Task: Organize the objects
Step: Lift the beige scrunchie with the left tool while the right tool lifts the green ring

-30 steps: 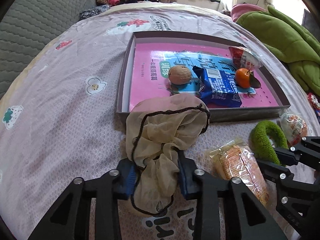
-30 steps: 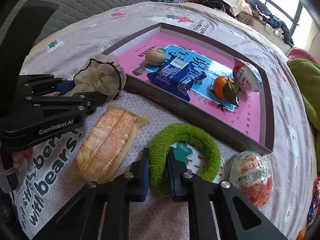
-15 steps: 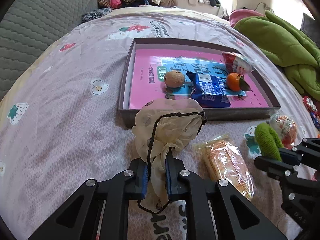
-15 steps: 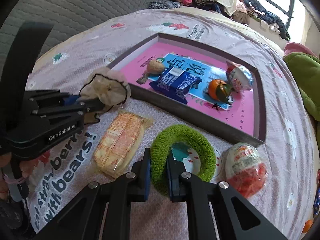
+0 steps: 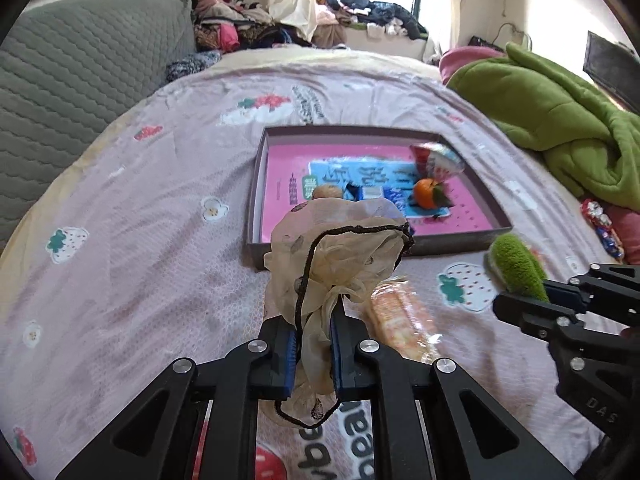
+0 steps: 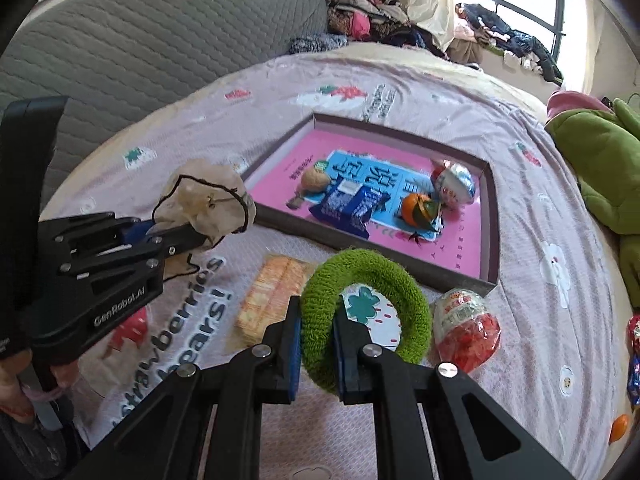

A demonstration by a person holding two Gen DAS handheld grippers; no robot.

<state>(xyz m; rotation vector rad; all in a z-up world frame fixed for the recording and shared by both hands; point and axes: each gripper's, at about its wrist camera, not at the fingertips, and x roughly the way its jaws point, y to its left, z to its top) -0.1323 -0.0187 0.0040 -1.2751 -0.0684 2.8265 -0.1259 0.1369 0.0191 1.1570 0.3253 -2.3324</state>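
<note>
My left gripper (image 5: 314,346) is shut on a beige stocking (image 5: 340,248) with a dark hem and holds it above the bedsheet, in front of the shallow box (image 5: 256,184). The stocking also shows in the right wrist view (image 6: 204,204). My right gripper (image 6: 318,344) is shut on a green fuzzy ring (image 6: 372,280), lifted near the box's front wall (image 6: 360,248). The ring's edge shows in the left wrist view (image 5: 518,268). In the box lie a walnut (image 6: 315,179), a blue packet (image 6: 350,204), a tangerine (image 6: 416,208) and a foil egg (image 6: 454,186).
An orange cracker pack (image 6: 272,296) lies on the sheet between the grippers. A red wrapped egg (image 6: 466,328) lies right of the ring. A green blanket (image 5: 552,128) is heaped at the right. A grey quilted sofa back (image 6: 140,40) runs along the left.
Both grippers have risen. The left one shut on the stocking and lifted it off the sheet. The right one lifted the green ring.
</note>
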